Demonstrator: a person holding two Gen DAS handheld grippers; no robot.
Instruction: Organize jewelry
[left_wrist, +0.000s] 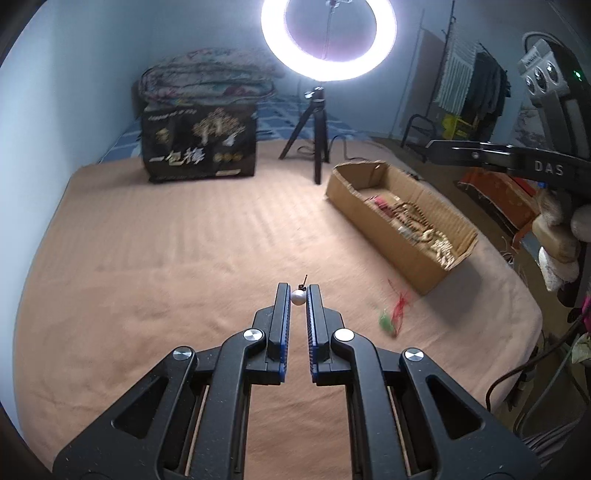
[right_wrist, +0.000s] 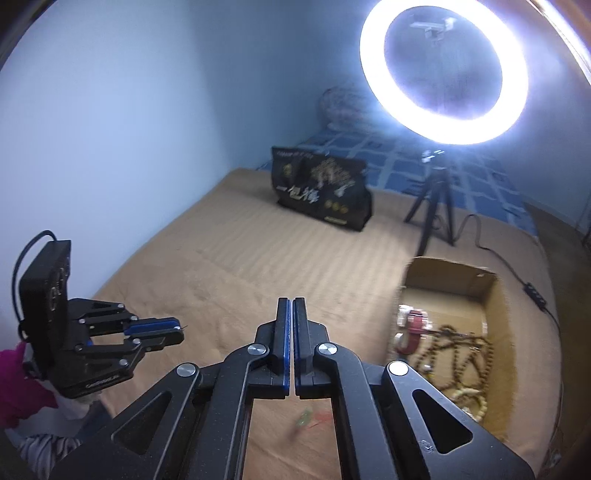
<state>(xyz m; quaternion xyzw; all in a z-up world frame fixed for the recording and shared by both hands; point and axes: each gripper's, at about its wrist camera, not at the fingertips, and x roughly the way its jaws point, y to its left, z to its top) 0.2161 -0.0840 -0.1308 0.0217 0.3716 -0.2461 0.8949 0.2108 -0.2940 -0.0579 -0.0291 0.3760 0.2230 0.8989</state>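
Pearl earring (left_wrist: 298, 297) pinched in left gripper (left_wrist: 298, 295), hook barely visible, right gripper (right_wrist: 293, 301) closed, empty.

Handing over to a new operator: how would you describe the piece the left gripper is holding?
Start at the tan blanket on the bed, then find the left gripper raised over it. Pinched at its fingertips is a pearl bead, round and white with a dark pin, unlike the brown strands in the cardboard box.

Pale blue walls (right_wrist: 147, 92). Bed (left_wrist: 184, 240) under tan blanket. Lit ring light (left_wrist: 328, 38) on black tripod (left_wrist: 314, 125). Clothes rack (left_wrist: 476, 85) stood far right.
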